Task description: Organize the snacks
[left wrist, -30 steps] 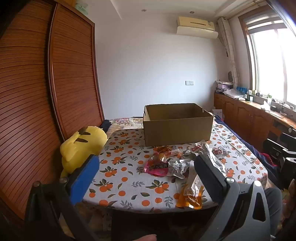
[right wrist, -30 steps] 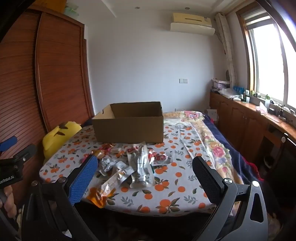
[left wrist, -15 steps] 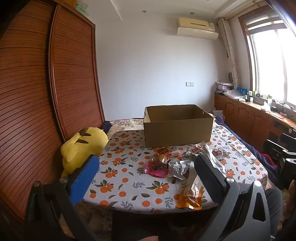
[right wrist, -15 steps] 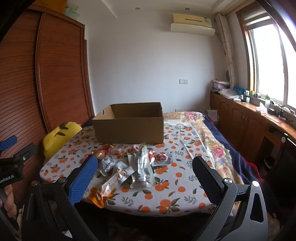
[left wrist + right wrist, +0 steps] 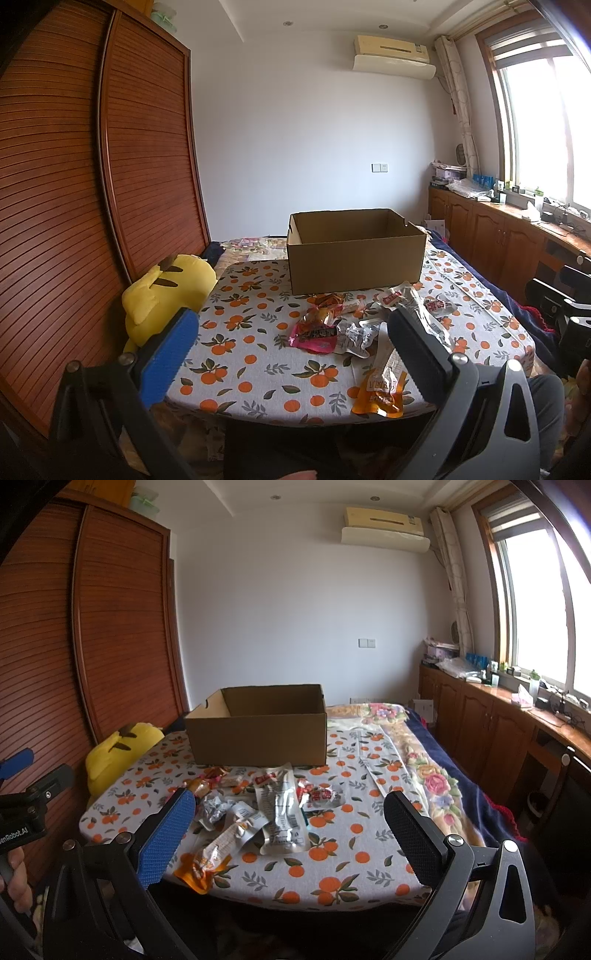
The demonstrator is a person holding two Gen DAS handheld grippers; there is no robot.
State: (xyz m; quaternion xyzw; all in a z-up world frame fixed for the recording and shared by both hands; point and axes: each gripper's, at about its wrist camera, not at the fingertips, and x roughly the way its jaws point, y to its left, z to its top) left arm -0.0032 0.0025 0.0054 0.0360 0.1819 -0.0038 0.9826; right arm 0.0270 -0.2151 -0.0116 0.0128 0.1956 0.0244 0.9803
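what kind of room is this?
Likely a home bedroom: a wardrobe with slatted wooden doors, a floral bedspread beside the table, a yellow plush toy, and a wall air conditioner.

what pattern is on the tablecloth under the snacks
Oranges with green leaves on a pale grey-white tablecloth, shown best in the right wrist view.

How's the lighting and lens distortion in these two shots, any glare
Left wrist view: the window is blown out white and the wardrobe bows from fisheye; the snack packets stay evenly lit and sharp. Right wrist view: the same window glare, dark vignette in the corners, and the cardboard box is clear.
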